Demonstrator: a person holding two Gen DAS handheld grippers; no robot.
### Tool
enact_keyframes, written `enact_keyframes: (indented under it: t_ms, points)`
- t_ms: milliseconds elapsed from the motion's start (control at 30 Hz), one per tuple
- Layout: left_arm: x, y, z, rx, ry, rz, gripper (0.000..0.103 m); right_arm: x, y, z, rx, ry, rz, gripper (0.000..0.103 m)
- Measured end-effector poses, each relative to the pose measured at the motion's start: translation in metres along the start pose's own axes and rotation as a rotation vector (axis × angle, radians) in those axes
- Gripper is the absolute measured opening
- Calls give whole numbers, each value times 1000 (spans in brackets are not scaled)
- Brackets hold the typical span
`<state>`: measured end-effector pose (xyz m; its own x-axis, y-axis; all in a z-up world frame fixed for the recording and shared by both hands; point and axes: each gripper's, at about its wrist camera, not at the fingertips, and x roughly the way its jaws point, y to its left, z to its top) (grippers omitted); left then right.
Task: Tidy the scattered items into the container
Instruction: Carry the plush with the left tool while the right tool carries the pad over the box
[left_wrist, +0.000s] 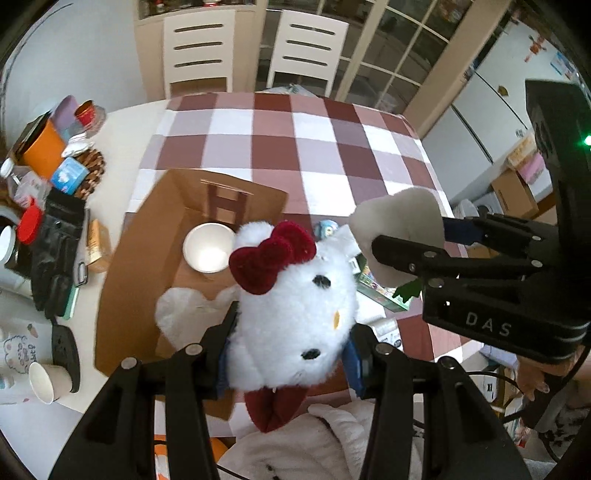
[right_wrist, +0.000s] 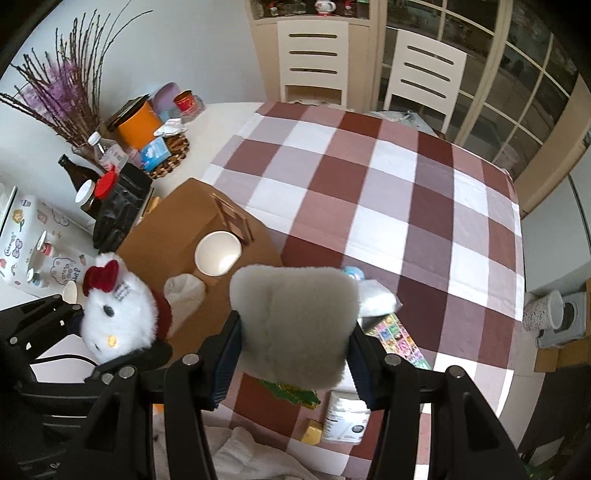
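On our left, the left gripper (left_wrist: 291, 354) pinches a white cat plush (left_wrist: 295, 306) with a red bow above the cardboard box (left_wrist: 147, 258); its body is hidden below. The box holds a white bowl (left_wrist: 208, 253). On our right, the right gripper (right_wrist: 295, 354) squeezes a grey-white fuzzy pad (right_wrist: 295, 325), hiding table items behind it.
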<state>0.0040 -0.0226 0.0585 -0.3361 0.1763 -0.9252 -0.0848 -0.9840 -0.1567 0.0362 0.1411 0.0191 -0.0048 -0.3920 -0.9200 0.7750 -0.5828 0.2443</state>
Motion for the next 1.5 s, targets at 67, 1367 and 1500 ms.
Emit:
enact_keyframes:
  t_ms: [67,1367,1500]
  points:
    - [-4,11,0,-18,-5,5,49,3,6,3,-9,6,0,54]
    - [16,108,8,-177,58,76,49,52,87,71,-100,60,38,54]
    - [21,109,9,-174,73,76,49,57,89,72,-93,69,40,54]
